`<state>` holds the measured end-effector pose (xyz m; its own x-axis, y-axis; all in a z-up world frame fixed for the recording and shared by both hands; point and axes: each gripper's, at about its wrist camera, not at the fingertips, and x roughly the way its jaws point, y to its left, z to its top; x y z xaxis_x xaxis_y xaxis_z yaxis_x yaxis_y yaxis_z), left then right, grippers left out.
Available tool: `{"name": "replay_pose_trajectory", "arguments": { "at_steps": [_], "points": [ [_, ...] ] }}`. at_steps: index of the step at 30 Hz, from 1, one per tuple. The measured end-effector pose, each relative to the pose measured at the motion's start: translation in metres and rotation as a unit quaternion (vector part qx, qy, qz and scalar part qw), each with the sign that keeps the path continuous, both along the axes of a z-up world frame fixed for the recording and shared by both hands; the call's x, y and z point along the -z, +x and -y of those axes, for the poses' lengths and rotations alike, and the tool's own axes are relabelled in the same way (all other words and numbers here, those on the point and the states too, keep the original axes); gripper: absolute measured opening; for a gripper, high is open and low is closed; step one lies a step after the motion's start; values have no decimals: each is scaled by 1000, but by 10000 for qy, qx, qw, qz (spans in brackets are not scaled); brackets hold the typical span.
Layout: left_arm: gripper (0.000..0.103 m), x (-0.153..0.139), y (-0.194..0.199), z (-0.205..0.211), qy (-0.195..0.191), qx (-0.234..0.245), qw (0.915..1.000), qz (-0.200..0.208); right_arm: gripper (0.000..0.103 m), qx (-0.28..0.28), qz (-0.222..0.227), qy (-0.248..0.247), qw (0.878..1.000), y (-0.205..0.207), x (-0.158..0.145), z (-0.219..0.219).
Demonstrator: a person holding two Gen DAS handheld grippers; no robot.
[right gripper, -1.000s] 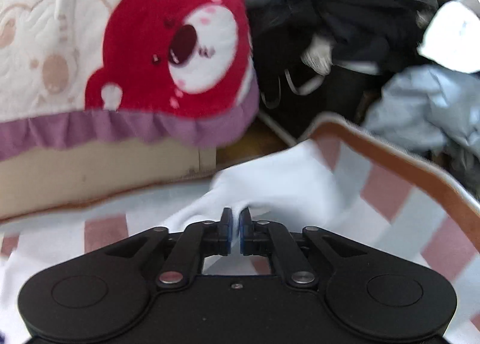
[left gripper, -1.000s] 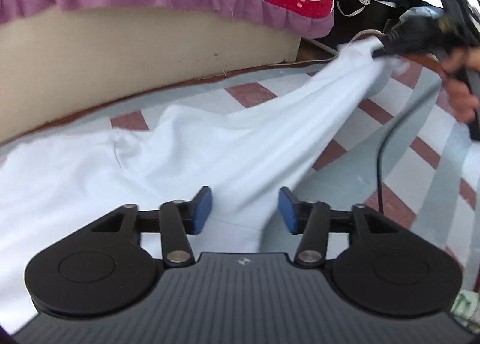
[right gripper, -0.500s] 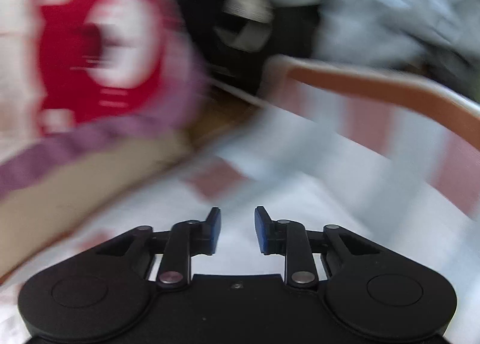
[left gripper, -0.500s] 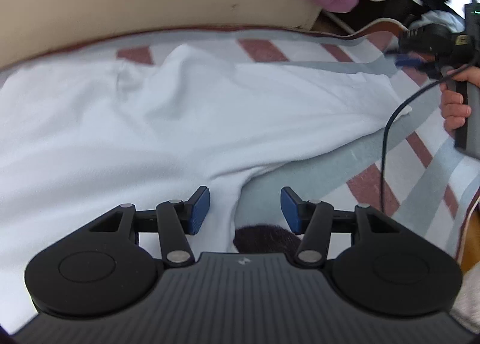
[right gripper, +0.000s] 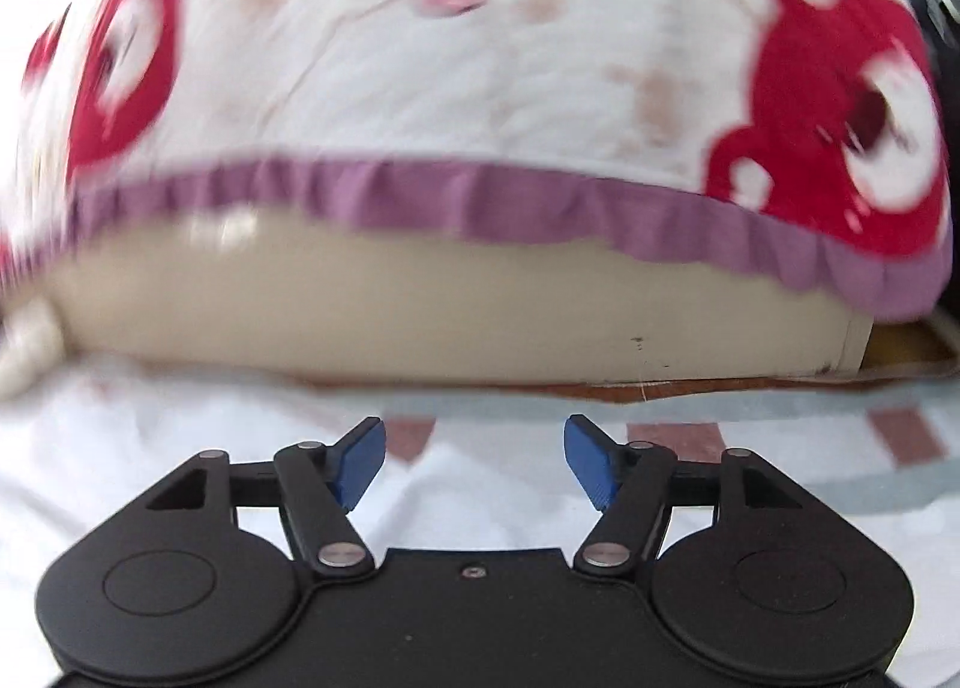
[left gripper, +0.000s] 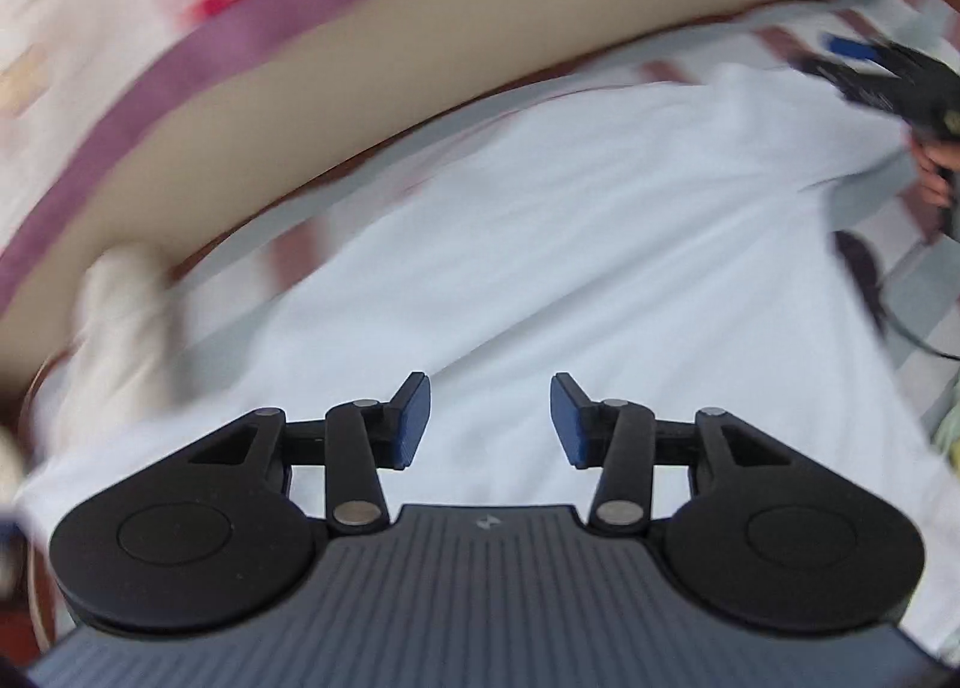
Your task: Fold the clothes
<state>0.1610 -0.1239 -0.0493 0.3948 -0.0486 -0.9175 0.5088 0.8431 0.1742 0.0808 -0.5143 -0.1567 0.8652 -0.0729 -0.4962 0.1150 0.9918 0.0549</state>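
Currently a white garment [left gripper: 600, 244] lies spread over a striped cloth [right gripper: 780, 448] in front of a bed draped with a red-bear quilt [right gripper: 480, 58], and both views are smeared by motion. The left hand-held gripper [left gripper: 490, 418] hovers over the garment with its jaws apart and empty; the right hand-held gripper [right gripper: 474, 463] is likewise apart and empty near the garment's far edge. With nothing pinned, the likely risk is a rushed, blurred approach pinching the striped cloth along with the garment, or bunching loose fabric into a crooked fold.
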Motion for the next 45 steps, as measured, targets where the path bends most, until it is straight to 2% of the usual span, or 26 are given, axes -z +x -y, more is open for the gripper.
{"name": "replay_pose_trajectory", "arguments": {
  "at_steps": [2, 3, 6, 8, 13, 15, 17, 18, 21, 23, 24, 25, 26, 27, 29, 32, 34, 35, 37, 39, 42, 45],
  "points": [
    [44, -2, 5, -43, -45, -375, 9993, -34, 71, -165, -461, -151, 9987, 4, -3, -20],
    [44, 2, 10, -63, -125, -557, 9983, -65, 71, -240, -595, -55, 9979, 5, -7, -27],
    [44, 23, 33, -108, -687, -994, 9926, 73, 71, -420, -946, 696, 9922, 9, -22, -41],
    [46, 40, 53, -128, -985, -1166, 9877, 351, 71, -788, -1266, 1241, 9810, 24, -36, -53],
    [51, 85, 114, -150, -1312, -1408, 9783, 769, 71, -1749, -2062, 1308, 9538, 86, -61, -115],
    [52, 103, 137, -157, -1487, -1483, 9740, 848, 70, -2060, -2357, 1033, 9441, 111, -64, -148],
    [54, 119, 152, -156, -1824, -1431, 9712, 552, 69, -2306, -2584, 645, 9359, 135, -62, -184],
    [56, 126, 156, -153, -1870, -1346, 9717, 527, 69, -2395, -2661, 464, 9326, 147, -60, -201],
    [73, 145, 169, -143, -1871, -1286, 9723, 561, 69, -2376, -2738, 165, 9319, 183, -49, -234],
    [75, 159, 175, -140, -1850, -1454, 9708, 469, 69, -2277, -2776, 239, 9330, 207, -39, -247],
    [73, 167, 176, -141, -1932, -1490, 9693, 291, 69, -2234, -2781, 302, 9337, 216, -34, -252],
    [57, 172, 173, -142, -2005, -1478, 9683, 205, 69, -2204, -2760, 384, 9348, 222, -29, -256],
    [39, 173, 164, -142, -2057, -1373, 9685, 297, 69, -2197, -2715, 465, 9359, 228, -26, -261],
    [6, 172, 153, -143, -2139, -1238, 9682, 395, 69, -2196, -2641, 524, 9377, 234, -24, -265],
    [4, 163, 126, -146, -2454, -1078, 9616, 593, 69, -2177, -2480, 627, 9419, 244, -20, -272],
    [4, 151, 87, -159, -2982, -1025, 9446, 915, 70, -2080, -2334, 792, 9466, 259, -17, -277],
    [4, 150, 64, -161, -2903, -904, 9448, 1223, 71, -2088, -2346, 980, 9443, 269, -11, -279],
    [4, 153, 55, -158, -2782, -744, 9489, 1292, 72, -2125, -2429, 1086, 9403, 274, -6, -281],
    [4, 161, 42, -153, -2555, -550, 9574, 1227, 72, -2260, -2738, 1099, 9284, 279, 6, -288],
    [4, 170, 34, -150, -2486, -526, 9607, 1117, 72, -2406, -2876, 1062, 9209, 275, 13, -293],
    [5, 178, 28, -153, -2517, -622, 9594, 1108, 72, -2360, -2928, 1301, 9174, 260, 12, -289],
    [5, 180, 33, -158, -2710, -844, 9538, 989, 72, -2169, -3000, 1606, 9150, 244, 7, -282]
  ]
}}
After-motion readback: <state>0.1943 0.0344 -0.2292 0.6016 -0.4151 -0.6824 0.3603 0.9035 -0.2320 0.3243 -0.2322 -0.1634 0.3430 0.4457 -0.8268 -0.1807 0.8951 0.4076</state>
